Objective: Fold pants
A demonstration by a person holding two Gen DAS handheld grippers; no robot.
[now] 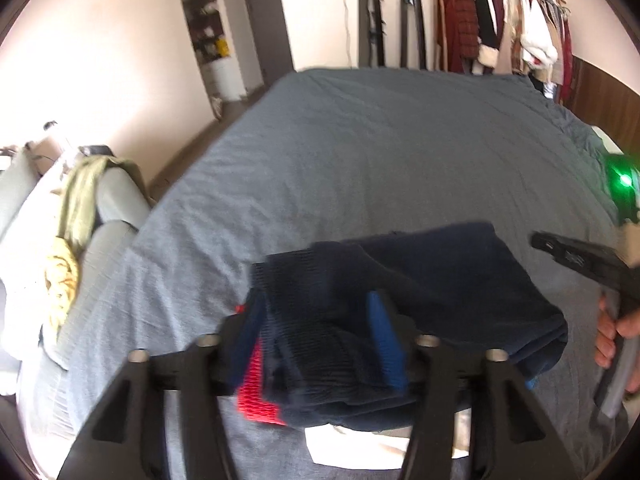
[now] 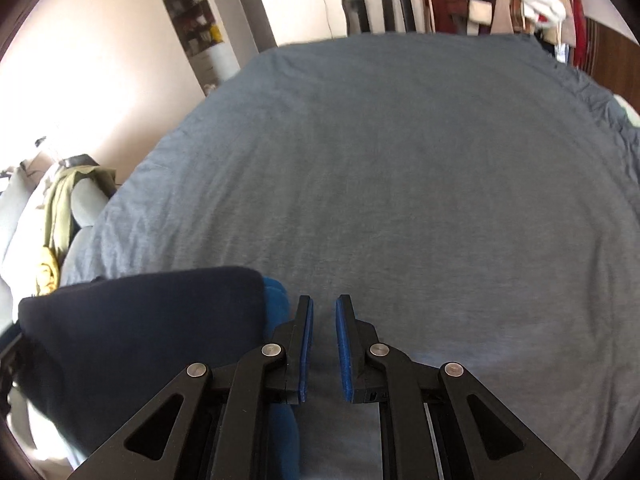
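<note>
Folded dark navy pants (image 1: 420, 292) with a red stripe hang bunched between the fingers of my left gripper (image 1: 316, 320), which is shut on them just above the grey-blue bed sheet (image 1: 360, 160). The same bundle shows in the right wrist view (image 2: 140, 320) at the lower left. My right gripper (image 2: 324, 312) is empty, its blue pads a small gap apart, just to the right of the pants. It also shows in the left wrist view (image 1: 560, 252) at the right edge, held by a hand.
A grey chair (image 1: 108, 208) piled with olive and yellow clothes stands left of the bed. A clothes rack (image 1: 500, 20) stands beyond the far edge. A white item (image 1: 352, 444) lies under the pants near the front edge.
</note>
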